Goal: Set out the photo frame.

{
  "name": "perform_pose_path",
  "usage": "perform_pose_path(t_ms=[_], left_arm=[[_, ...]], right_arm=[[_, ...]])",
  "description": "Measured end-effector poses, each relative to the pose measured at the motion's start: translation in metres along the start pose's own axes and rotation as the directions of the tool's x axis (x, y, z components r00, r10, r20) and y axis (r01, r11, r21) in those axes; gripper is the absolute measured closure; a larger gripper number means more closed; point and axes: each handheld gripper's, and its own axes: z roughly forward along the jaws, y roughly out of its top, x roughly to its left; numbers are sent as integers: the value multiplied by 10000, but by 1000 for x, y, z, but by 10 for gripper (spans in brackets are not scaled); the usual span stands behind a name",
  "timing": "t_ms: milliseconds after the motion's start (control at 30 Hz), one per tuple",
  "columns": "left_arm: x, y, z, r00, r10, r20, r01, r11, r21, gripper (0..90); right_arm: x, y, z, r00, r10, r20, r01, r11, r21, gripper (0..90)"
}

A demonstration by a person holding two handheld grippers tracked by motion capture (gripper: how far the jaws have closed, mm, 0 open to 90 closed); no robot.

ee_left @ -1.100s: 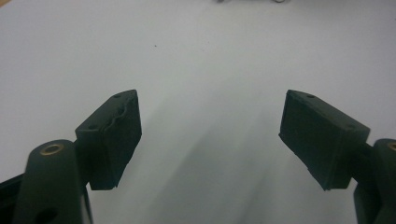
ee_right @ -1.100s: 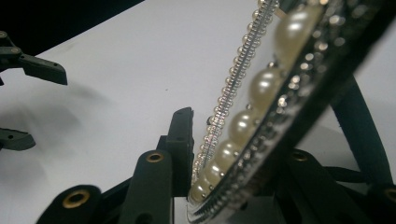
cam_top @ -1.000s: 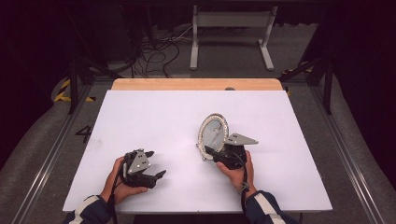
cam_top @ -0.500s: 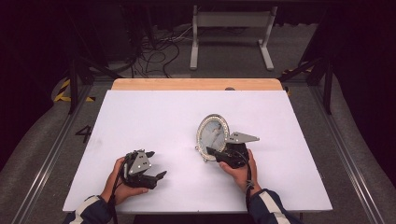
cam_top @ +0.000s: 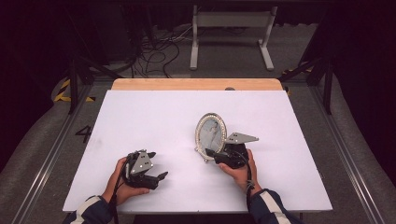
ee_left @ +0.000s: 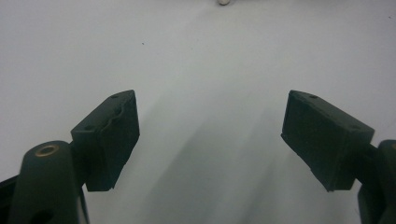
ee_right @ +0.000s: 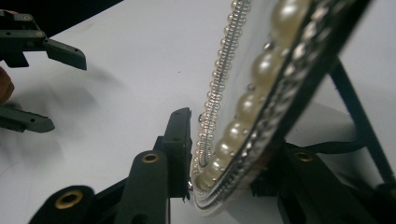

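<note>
One oval picture frame (cam_top: 210, 135) stands upright on the table (cam_top: 140, 116), a little right of the middle and toward the person's side. Its rim is silvery metal set with a ring of small bright beads and, in the right gripper view, an inner row of larger round pearls (ee_right: 254, 65), smooth and glossy, around a glass face. A thin dark strut (ee_right: 359, 116) props it from behind.

Two grippers are in use, one in each hand. The right gripper (cam_top: 223, 156) sits at the lower right edge of the frame, its two black jaws on either side of the rim. Its jaws have just been opening a little, with the frame's edge between them. In the right gripper view the near jaw's pad lies against the beaded front and the far jaw sits behind the back; whether both pads press firmly is hard to tell, but the rim looks pinched. A grey three-cornered plate (cam_top: 240, 138) tops this gripper.

The left gripper (cam_top: 156, 179) rests low on the table at the near left, well apart from the frame. Its jaws stand wide with nothing between them; the pads (ee_left: 109, 140) are matt black, blocky and ridged on the inner face.

The table has a smooth, flat white top with one strip of pale wood (cam_top: 196, 84) along its far edge. Two sleeves with light stripes enter from the bottom.
</note>
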Motion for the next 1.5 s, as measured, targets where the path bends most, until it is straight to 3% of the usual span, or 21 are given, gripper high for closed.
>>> perform_pose_path(t_ms=[167, 367, 633, 867, 1100, 1267, 1467, 1500], left_arm=[[-1, 0, 0, 10000, -11, 51, 11, 10000, -7, 192], [-1, 1, 0, 10000, -42, 65, 42, 10000, -48, 192], [-2, 2, 2, 9999, -18, 153, 18, 10000, 11, 191], [2, 9, 10, 9999, 33, 129, -34, 10000, 30, 189], [16, 23, 25, 9992, -254, 317, 256, 9996, -89, 182], [19, 36, 42, 9996, -105, 263, 98, 9996, 258, 186], [24, 45, 51, 9987, -367, 360, 365, 9993, 69, 183], [27, 51, 53, 9980, -453, 432, 462, 9988, -187, 185]], right_arm=[[5, -2, 0, 9998, -64, 202, 75, 9985, -542, 679], [5, -5, -9, 9982, 206, 565, -109, 9859, -1670, 736], [4, -5, -8, 9981, 194, 586, -99, 9874, -1582, 780], [-4, 0, -7, 9994, 353, -64, -358, 9928, -1145, 807], [-8, 2, -7, 9991, 312, -289, -338, 9950, -936, 809], [-2, 2, -7, 9999, 69, 105, -57, 9940, -1093, 770], [2, 3, -10, 9989, -178, 429, 230, 9921, -1232, 698], [2, 4, -12, 9988, -126, 480, 187, 9913, -1299, 668]])
